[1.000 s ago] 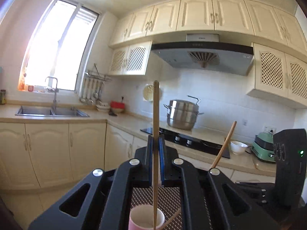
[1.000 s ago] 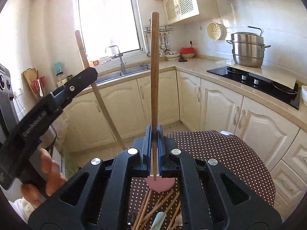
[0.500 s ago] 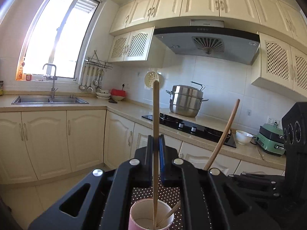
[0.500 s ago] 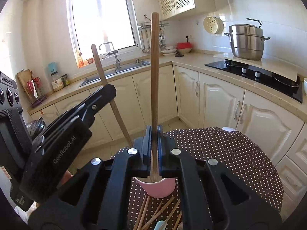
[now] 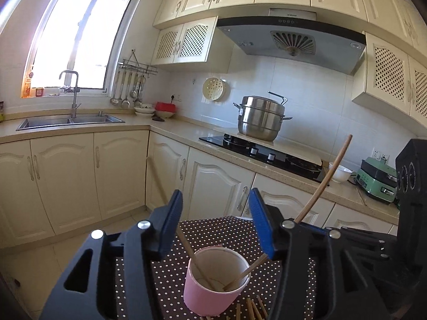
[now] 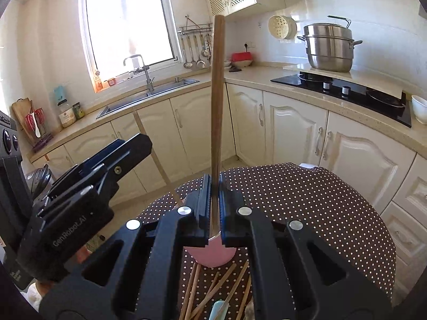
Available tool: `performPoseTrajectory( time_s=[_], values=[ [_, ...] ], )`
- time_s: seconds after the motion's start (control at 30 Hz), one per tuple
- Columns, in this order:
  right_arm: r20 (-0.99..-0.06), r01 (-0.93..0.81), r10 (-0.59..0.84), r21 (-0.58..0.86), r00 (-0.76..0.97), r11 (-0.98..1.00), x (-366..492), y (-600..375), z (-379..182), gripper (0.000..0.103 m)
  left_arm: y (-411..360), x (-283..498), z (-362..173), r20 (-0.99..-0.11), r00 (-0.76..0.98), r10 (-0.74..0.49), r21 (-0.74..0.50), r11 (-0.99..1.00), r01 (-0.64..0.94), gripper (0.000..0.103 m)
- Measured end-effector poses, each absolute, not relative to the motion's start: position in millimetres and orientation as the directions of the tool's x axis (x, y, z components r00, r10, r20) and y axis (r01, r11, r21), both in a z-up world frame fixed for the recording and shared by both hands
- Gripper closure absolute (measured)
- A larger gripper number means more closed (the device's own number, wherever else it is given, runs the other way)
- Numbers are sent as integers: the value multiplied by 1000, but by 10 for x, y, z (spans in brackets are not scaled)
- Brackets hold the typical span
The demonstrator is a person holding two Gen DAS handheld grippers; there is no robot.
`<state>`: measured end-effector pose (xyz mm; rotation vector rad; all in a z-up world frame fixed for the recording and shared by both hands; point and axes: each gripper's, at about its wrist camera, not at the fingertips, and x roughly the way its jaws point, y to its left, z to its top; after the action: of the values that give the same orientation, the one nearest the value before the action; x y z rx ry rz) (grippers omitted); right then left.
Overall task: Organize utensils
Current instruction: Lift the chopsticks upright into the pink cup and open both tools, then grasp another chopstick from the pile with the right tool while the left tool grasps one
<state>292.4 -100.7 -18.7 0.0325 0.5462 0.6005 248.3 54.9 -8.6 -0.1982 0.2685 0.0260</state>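
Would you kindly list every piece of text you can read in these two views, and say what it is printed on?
"GenRobot.AI": on the side of the left tool, seen in the right wrist view.
Range hood brand mark: too small to read.
Windowsill bottle label: blurred.
Countertop jar label: unreadable.

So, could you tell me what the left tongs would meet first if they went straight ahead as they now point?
Probably the pink cup: it sits just ahead of the open left tongs, slightly below their line, so depth is uncertain. Past it lies only the dotted tablecloth.
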Motion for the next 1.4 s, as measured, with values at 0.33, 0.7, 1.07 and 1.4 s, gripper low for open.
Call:
performPoseTrajectory(
  time_s=[0.33, 0.7, 1.07, 1.4],
  values=[
    [-484, -502, 525, 190, 700, 844, 2817, -991, -241, 97, 635, 2317, -168, -314, 949, 24, -176, 981, -84, 41],
    [-478, -441, 468, 176, 743, 880, 2676, -1025, -233, 82, 676, 2126, -183, -364, 931, 32, -164, 982, -98, 35],
    [-451, -400, 430, 166, 782, 902, 2458, -1172, -199, 51, 693, 1895, -211, -416, 909, 31, -156, 982, -105, 32],
    [-568, -434, 426, 132, 704, 891, 2169, -1258, -635, 51, 697, 1776, -659, -578, 815, -49, -212, 973, -92, 32]
  ],
)
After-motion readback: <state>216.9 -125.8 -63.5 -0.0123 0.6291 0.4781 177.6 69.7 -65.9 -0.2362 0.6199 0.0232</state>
